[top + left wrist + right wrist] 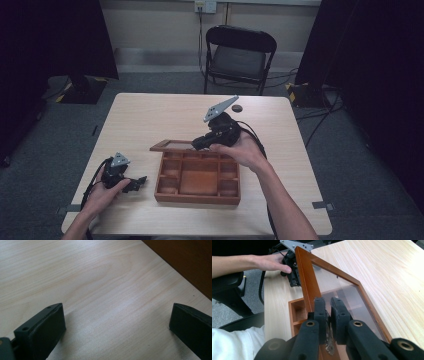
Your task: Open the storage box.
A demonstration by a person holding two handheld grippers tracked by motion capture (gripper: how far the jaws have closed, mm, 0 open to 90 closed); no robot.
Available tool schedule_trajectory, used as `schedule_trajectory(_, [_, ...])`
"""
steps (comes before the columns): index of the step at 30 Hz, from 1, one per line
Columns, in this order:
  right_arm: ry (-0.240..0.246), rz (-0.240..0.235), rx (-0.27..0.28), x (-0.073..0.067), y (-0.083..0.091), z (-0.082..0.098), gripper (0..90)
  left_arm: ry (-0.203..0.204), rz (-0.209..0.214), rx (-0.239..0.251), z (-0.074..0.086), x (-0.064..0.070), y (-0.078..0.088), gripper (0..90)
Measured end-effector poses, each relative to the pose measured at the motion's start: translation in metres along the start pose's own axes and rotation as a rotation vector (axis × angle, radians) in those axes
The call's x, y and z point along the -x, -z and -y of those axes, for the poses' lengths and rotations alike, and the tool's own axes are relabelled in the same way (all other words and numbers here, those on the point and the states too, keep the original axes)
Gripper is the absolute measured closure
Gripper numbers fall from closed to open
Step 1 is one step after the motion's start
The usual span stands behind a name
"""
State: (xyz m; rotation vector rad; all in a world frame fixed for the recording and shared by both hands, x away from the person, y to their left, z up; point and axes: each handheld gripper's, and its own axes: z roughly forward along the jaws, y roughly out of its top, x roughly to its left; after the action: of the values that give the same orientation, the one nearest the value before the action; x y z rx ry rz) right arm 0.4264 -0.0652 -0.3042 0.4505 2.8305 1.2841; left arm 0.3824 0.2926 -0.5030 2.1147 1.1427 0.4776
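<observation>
A grey carpeted floor surrounds one pale wooden table point(150, 115), with one black folding chair point(239, 55) beyond its far edge and dark curtains to either side. In the high view, one wooden box point(197, 181) with open compartments sits near the table's near edge, leaving broad bare tabletop on the far side and a strip on each flank; a small dark round object point(237, 108) lies near the far edge. The box's glass-paned lid point(172, 146) stands raised at the box's far left, and the right gripper point(199, 144) reaches to it from above the box's far rim. The left gripper point(137, 182) rests low on the table just left of the box, apart from it, with open table between it and the left edge. In the left gripper view, its two black jaws stand wide apart over bare wood grain with nothing between them; the box's brown side point(185, 262) crosses the upper right corner, near the right-hand jaw but not touching it. In the right gripper view, the two jaws are closed on the lid's brown frame point(308, 282), which rises tilted away from them, the clear pane point(342, 295) spreading to the right over the compartments below. Farther off, the person's left hand point(270, 262) holds the other gripper beside the lid's far corner, close to the table's edge.
</observation>
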Motion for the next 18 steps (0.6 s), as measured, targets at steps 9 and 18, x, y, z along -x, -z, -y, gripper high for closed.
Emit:
schedule_trajectory(9, [-0.001,0.004,0.003,-0.0003,0.0002,0.0003,84.0,0.000,0.000,0.000,0.0000,0.0000,0.0000,0.0])
schedule_trajectory(18, [-0.003,0.003,0.004,-0.0002,0.0004,0.0002,84.0,0.000,0.000,0.000,0.0000,0.0000,0.0000,0.0])
